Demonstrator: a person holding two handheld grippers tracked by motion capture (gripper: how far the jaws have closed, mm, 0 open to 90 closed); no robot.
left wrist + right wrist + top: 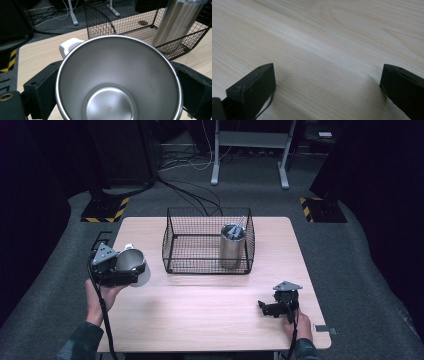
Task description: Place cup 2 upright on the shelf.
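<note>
I have the steel cup (117, 82) clamped between the jaws of my left gripper (117, 267), one black jaw on each side of its wall just below the rim, and I hold it at the left edge of the table (210, 320), near the wire basket (172, 242) but apart from it. Its mouth faces the left gripper's camera, so I look straight down to the bottom, and a white handle (68, 46) sticks out at the far side. I judge the cup stiff and fairly light, being empty, but its polished wall looks slippery, so I would keep the squeeze across the widest part of the body and not trust the rim alone. The handle would be a poorer hold, since the cup could swing on it. A taller steel tumbler (232, 246) stands upright inside the basket toward its right side. My right gripper (272, 309) rests low over bare wood at the table's right, its jaws wide apart with nothing between them.
</note>
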